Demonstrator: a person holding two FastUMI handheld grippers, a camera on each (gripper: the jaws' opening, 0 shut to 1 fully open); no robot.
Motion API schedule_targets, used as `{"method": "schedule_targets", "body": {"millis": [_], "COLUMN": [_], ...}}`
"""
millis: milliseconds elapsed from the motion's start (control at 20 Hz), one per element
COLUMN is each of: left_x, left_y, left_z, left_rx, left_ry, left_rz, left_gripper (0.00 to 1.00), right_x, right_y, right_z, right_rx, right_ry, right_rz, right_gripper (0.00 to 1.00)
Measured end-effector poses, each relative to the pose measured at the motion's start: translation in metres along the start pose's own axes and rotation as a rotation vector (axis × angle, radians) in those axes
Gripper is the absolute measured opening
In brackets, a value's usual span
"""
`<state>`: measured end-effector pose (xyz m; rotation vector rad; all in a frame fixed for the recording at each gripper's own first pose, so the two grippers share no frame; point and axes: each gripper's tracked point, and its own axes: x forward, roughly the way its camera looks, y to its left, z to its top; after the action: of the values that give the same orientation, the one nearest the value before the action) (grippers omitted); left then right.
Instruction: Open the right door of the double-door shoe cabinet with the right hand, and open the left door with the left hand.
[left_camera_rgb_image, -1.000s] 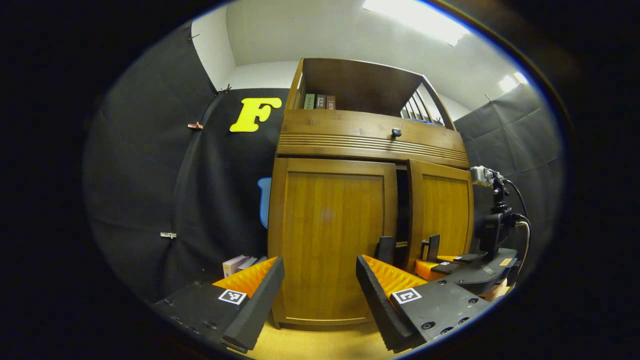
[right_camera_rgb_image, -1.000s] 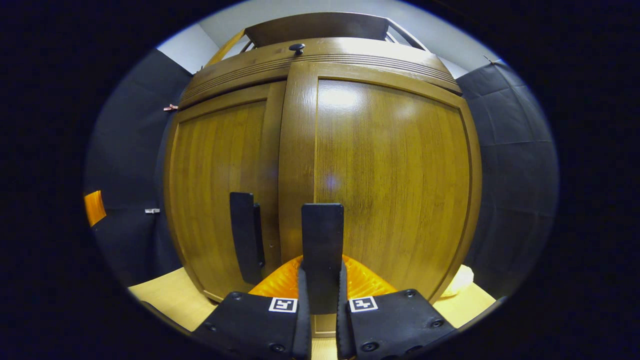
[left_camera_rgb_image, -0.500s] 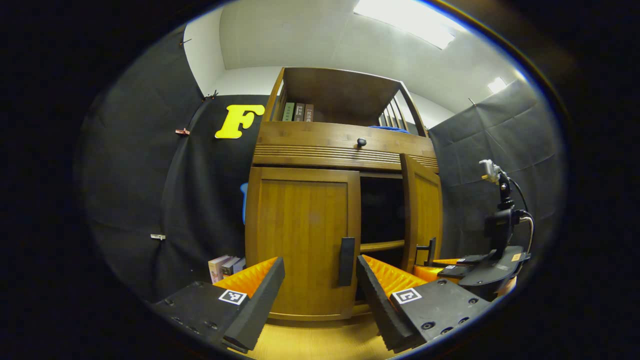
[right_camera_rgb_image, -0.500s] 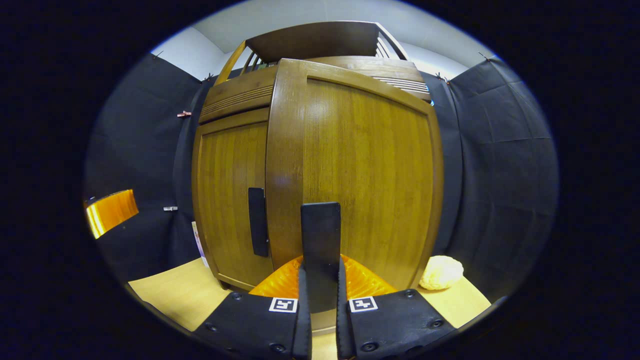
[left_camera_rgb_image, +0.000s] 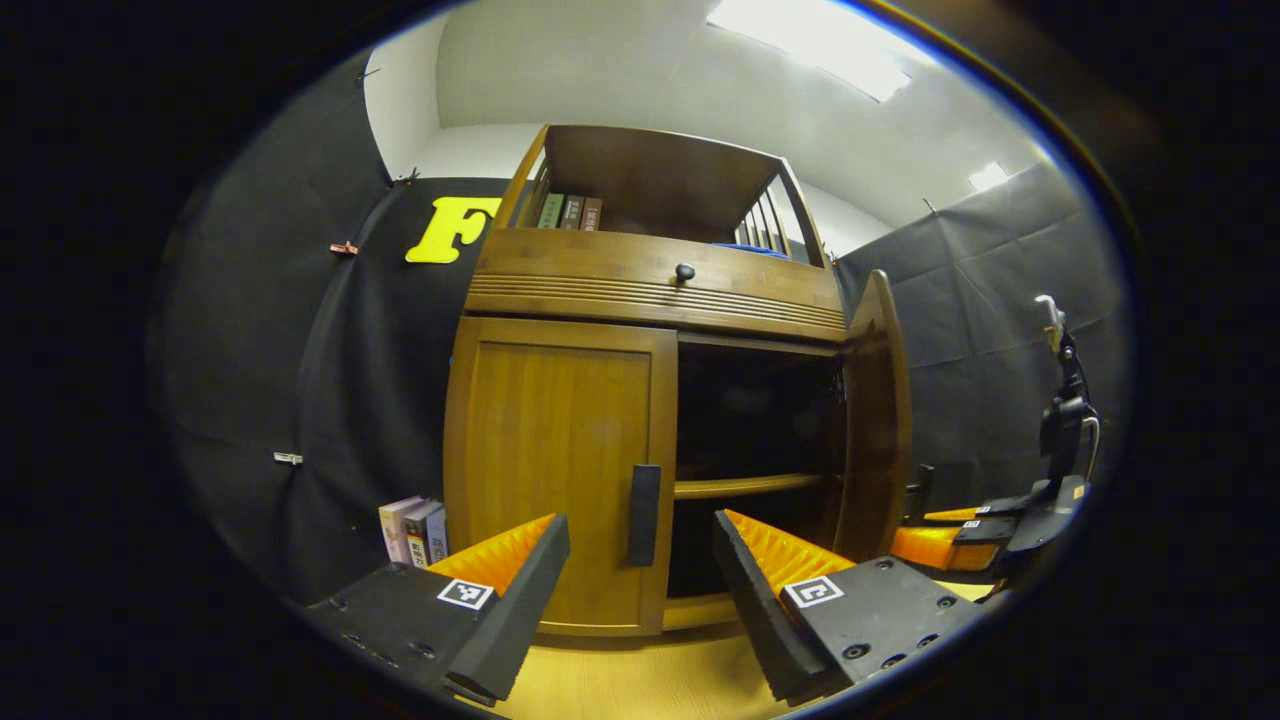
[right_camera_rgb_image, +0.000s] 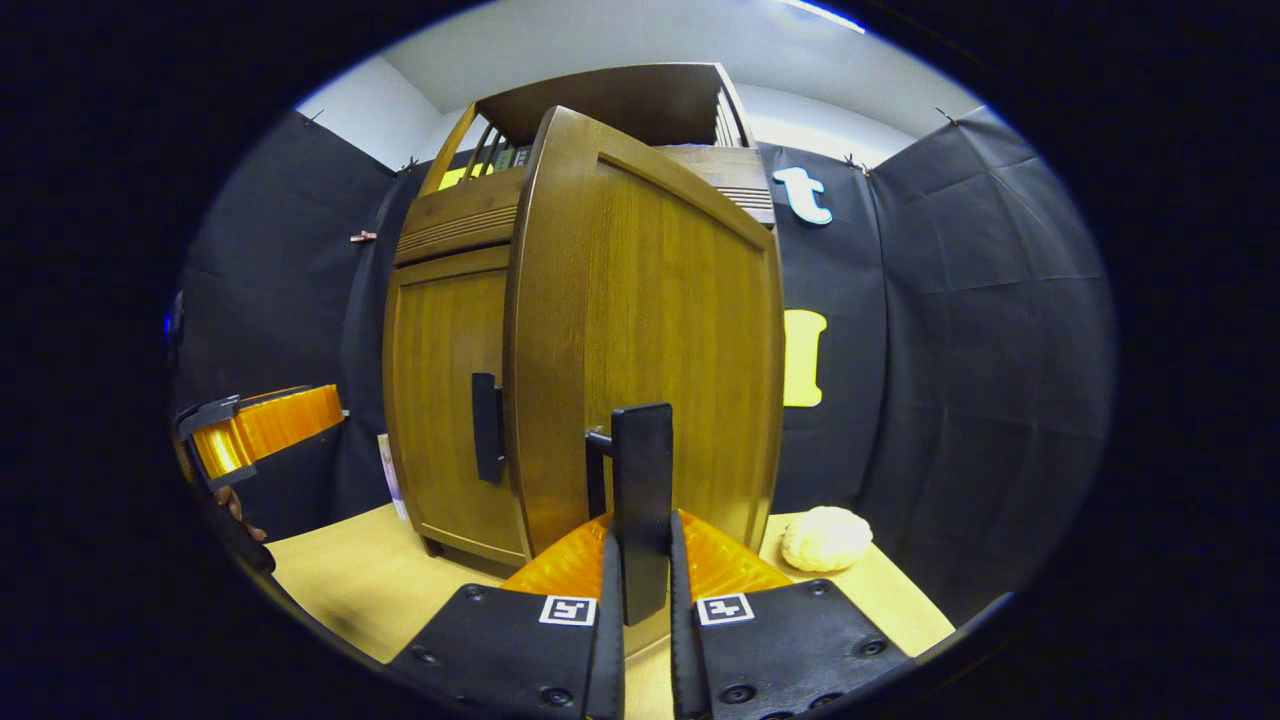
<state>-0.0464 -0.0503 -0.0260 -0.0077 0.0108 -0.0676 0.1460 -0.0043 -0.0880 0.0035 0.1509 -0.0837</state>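
Note:
The wooden shoe cabinet has its left door (left_camera_rgb_image: 555, 470) closed, with a dark upright handle (left_camera_rgb_image: 643, 515) at that door's inner edge. The right door (left_camera_rgb_image: 878, 410) stands swung wide open, baring a dark inside with a shelf (left_camera_rgb_image: 745, 487). In the right gripper view, my right gripper (right_camera_rgb_image: 640, 545) is shut on the right door's handle (right_camera_rgb_image: 640, 470), in front of the door panel (right_camera_rgb_image: 650, 340). My left gripper (left_camera_rgb_image: 640, 525) is open a short way in front of the left door, touching nothing. The right gripper (left_camera_rgb_image: 945, 525) also shows low beside the open door.
A drawer with a dark knob (left_camera_rgb_image: 684, 272) runs above the doors, and books (left_camera_rgb_image: 565, 211) stand on the top shelf. More books (left_camera_rgb_image: 412, 530) lean by the cabinet's left side. A pale lumpy object (right_camera_rgb_image: 825, 537) lies on the light wooden surface (right_camera_rgb_image: 340, 570) right of the cabinet.
The right door swung from a narrow crack to wide open, drawn by my right gripper on its handle. The left gripper view shifted, so the cabinet sits farther left; that gripper stayed open.

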Motion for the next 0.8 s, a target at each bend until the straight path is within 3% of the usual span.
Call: {"method": "schedule_targets", "body": {"millis": [150,200,300,400,600,650,700,750,800], "left_x": [0.012,0.015,0.021,0.028,0.041,0.044,0.049,0.053,0.058], "left_y": [-0.015,-0.018,-0.02,-0.022,-0.024,-0.023,-0.023,-0.023,-0.022], "left_z": [-0.011,-0.013,-0.015,-0.018,-0.024,-0.026,-0.028,-0.03,-0.032], "left_rx": [-0.005,-0.007,-0.011,-0.019,-0.049,-0.051,-0.052,-0.051,-0.051], "left_ry": [0.019,0.024,0.027,0.026,0.03,0.031,0.033,0.035,0.037], "left_rz": [-0.028,-0.037,-0.044,-0.044,-0.043,-0.037,-0.031,-0.024,-0.017], "left_gripper": [0.9,0.9,0.9,0.9,0.9,0.9,0.9,0.9,0.9], "right_x": [-0.003,-0.003,-0.001,-0.002,-0.002,-0.003,-0.004,-0.004,-0.004], "right_y": [0.0,-0.002,-0.003,-0.004,-0.01,-0.013,-0.015,-0.017,-0.02], "right_z": [0.0,0.0,0.001,0.002,0.003,0.002,0.002,0.002,0.003], "right_rx": [0.036,0.04,0.046,0.058,0.061,0.063,0.066,0.069,0.071], "right_ry": [0.006,0.006,0.007,0.015,0.018,0.017,0.017,0.016,0.014], "right_rz": [-0.006,-0.013,-0.022,-0.026,-0.043,-0.049,-0.054,-0.059,-0.067], "right_gripper": [0.22,0.17,0.22,0.17,0.21,0.17,0.21,0.17,0.21]}}
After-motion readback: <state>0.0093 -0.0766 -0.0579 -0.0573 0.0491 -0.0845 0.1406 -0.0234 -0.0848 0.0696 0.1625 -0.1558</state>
